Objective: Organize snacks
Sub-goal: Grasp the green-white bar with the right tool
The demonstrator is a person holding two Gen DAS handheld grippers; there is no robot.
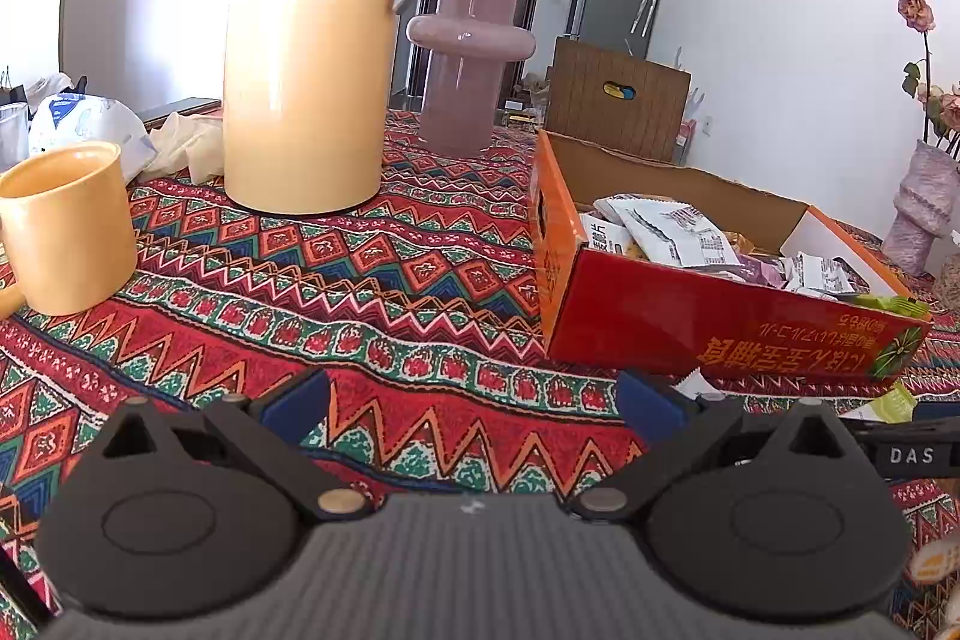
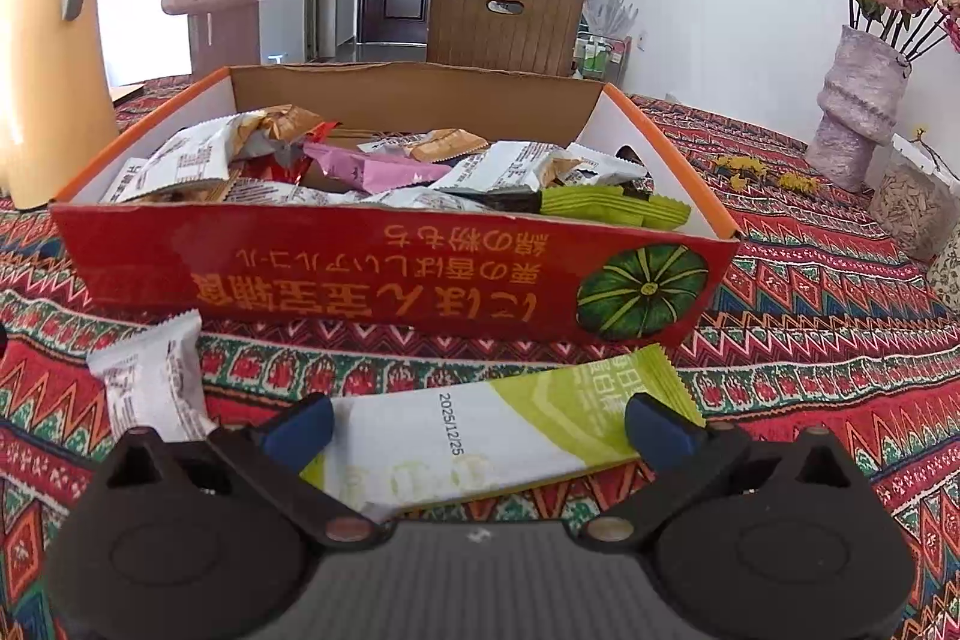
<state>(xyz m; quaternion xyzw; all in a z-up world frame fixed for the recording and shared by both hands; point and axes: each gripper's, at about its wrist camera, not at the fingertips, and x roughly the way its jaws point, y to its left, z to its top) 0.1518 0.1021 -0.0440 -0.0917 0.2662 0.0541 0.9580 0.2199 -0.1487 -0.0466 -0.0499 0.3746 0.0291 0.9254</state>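
A red and orange cardboard box (image 2: 384, 274) holds several wrapped snacks, white, pink, orange and green. The same box (image 1: 708, 322) shows to the right in the left wrist view. In front of it on the cloth lies a green and white snack packet (image 2: 510, 430), between the open fingers of my right gripper (image 2: 480, 427). A white snack packet (image 2: 150, 382) lies just to its left. My left gripper (image 1: 474, 403) is open over bare tablecloth, with nothing between its fingers, left of the box.
A yellow thermos jug (image 1: 306, 52), a yellow mug (image 1: 66, 226) and a pink vase (image 1: 468, 64) stand on the patterned tablecloth (image 1: 360, 280). A textured vase with roses (image 2: 858, 100) and a bag of seeds (image 2: 912, 208) stand at the right. A brown chair back (image 2: 504, 16) rises behind the box.
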